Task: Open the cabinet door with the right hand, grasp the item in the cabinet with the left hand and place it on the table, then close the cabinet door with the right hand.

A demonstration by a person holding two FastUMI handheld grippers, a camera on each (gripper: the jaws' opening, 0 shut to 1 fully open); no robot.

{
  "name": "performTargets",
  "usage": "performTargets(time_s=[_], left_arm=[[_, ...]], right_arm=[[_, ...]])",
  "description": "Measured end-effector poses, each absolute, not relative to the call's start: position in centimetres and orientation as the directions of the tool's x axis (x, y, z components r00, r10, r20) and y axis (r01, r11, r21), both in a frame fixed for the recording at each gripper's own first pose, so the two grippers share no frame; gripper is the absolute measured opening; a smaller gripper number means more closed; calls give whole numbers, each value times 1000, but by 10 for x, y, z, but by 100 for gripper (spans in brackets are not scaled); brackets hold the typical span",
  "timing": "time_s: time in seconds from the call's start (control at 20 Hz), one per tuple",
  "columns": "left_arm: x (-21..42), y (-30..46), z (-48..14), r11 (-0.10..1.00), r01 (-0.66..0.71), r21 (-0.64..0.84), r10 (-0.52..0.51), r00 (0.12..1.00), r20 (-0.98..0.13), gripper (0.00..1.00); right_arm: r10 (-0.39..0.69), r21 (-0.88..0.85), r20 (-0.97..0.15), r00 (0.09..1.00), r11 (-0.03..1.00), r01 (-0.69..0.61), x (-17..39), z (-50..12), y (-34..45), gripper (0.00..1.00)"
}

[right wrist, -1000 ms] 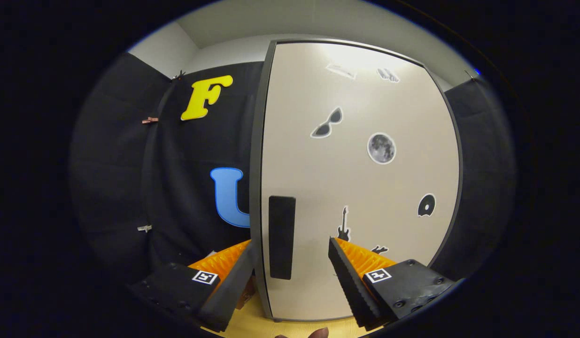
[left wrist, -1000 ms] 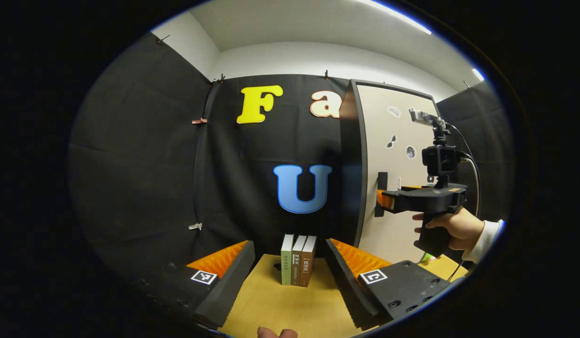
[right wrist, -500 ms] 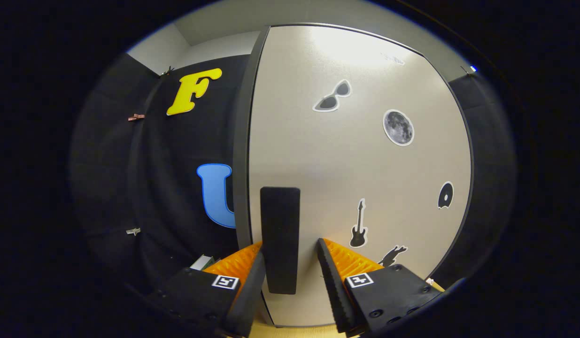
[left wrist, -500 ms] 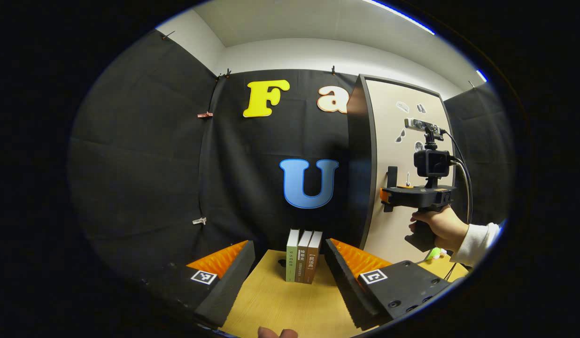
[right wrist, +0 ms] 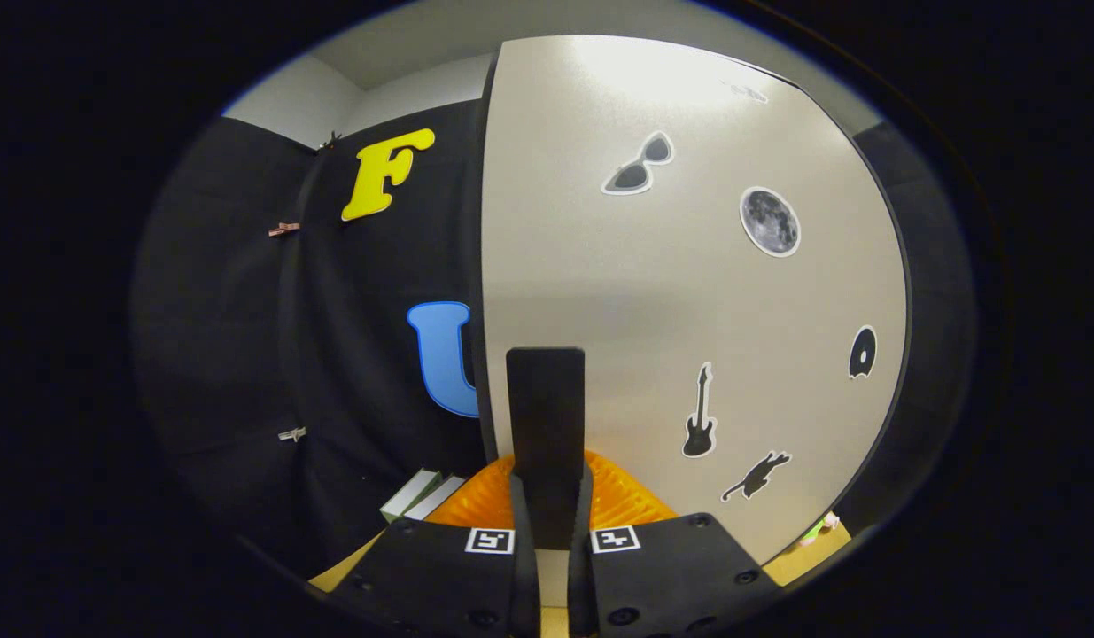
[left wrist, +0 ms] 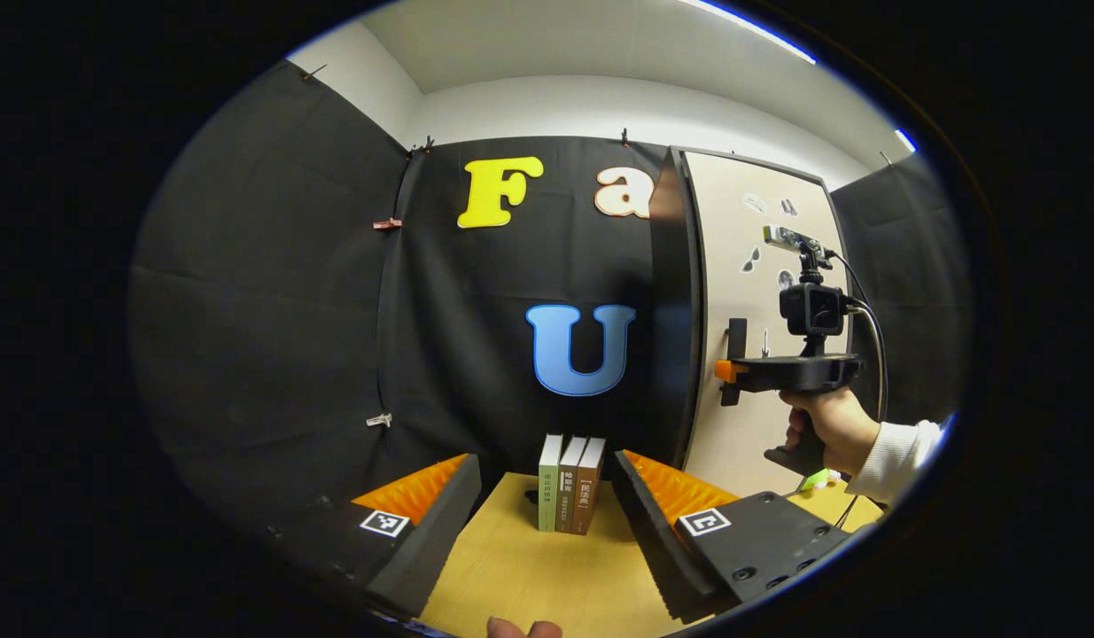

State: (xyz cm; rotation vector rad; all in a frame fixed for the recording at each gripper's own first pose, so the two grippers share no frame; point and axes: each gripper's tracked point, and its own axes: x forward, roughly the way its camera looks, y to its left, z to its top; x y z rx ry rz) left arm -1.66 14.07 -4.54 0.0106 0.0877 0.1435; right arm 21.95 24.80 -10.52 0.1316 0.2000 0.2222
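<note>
Along the bottom of the left gripper view, the left gripper [left wrist: 547,523] hangs with its jaws spread wide and nothing between them, over the bare wooden table [left wrist: 529,585]. Three upright books [left wrist: 570,483] stand side by side at the table's far edge, framed between the two fingers but well ahead of them. To their right the cabinet door [left wrist: 759,266] shows its pale face, its dark handle [left wrist: 734,359] now met by the right gripper [left wrist: 728,370], held in a person's hand [left wrist: 830,425] with a white sleeve. A second ago that gripper stood a little off the handle; it has since moved in against it. The door's angle looks much the same across the three moments, so the pull has probably not begun.

Low in the right gripper view, the change is plainer. The right gripper [right wrist: 551,518] had its jaws wide apart on either side of the handle [right wrist: 547,425]; now both fingers have closed in and press on the handle's lower end. The door [right wrist: 688,283], with its sunglasses, moon, guitar and cat stickers, fills most of what lies ahead. The books [right wrist: 418,496] peep out at lower left, beyond the door's edge.

Whatever item sits inside the cabinet is hidden behind the closed door. With the handle gripped, the first step seems ready: swinging the door open, after which the idle left gripper can reach in.
</note>
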Motion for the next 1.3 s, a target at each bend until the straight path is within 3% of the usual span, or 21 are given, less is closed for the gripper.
performTargets(time_s=[0.9, 1.3], left_arm=[[-64, 78, -33, 995, -97, 15, 98, 993, -64, 94], [-64, 50, -21, 998, -54, 25, 55, 998, -41, 94]], right_arm=[[376, 199, -186, 908, 919, -340, 158, -92, 219, 16], [374, 184, -178, 910, 921, -342, 133, -87, 190, 16]])
